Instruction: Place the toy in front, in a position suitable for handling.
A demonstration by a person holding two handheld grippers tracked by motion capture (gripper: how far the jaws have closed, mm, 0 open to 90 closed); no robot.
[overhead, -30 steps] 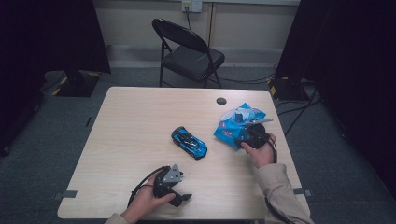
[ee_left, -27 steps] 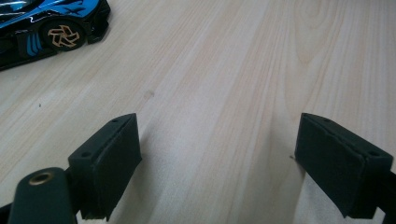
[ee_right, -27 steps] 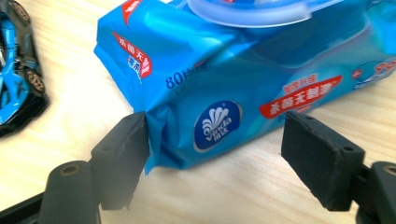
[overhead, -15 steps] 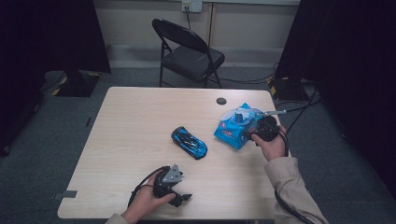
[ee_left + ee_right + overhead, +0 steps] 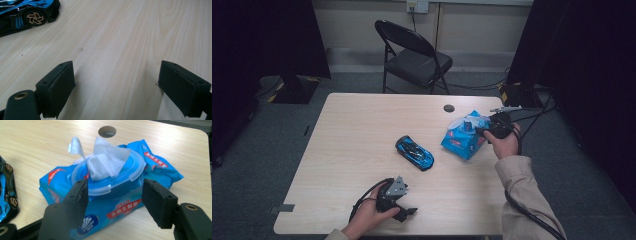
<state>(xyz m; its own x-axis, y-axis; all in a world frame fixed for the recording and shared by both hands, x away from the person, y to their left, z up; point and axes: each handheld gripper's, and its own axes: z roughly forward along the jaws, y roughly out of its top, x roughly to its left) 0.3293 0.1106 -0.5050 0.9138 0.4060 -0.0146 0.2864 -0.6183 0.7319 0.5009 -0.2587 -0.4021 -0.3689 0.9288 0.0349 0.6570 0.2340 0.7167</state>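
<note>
At the near edge of the table [image 5: 347,140], the left gripper [image 5: 408,214] is held low over the wood by the left hand [image 5: 367,220]. In the left gripper view its jaws are seen spread wide, with only bare tabletop between them; nothing is grasped.

Beyond it, near the middle of the table, a blue toy car [image 5: 414,152] is seen on its wheels, apart from both grippers.

Farther off, toward the right edge, a blue pack of wet wipes [image 5: 461,140] is laid flat. Its round lid [image 5: 136,163] is open, and a white wipe [image 5: 107,161] is seen standing up out of the opening. The right gripper [image 5: 482,131], carried by the right hand [image 5: 504,145], is held just beside the pack. Its jaws have just been closing, yet in the right gripper view they are seen parted and released, the pack lying beyond them and unpressed.

A small round hole [image 5: 449,108] is visible in the tabletop behind the pack, and a folding chair [image 5: 414,57] is seen past the far edge.
</note>
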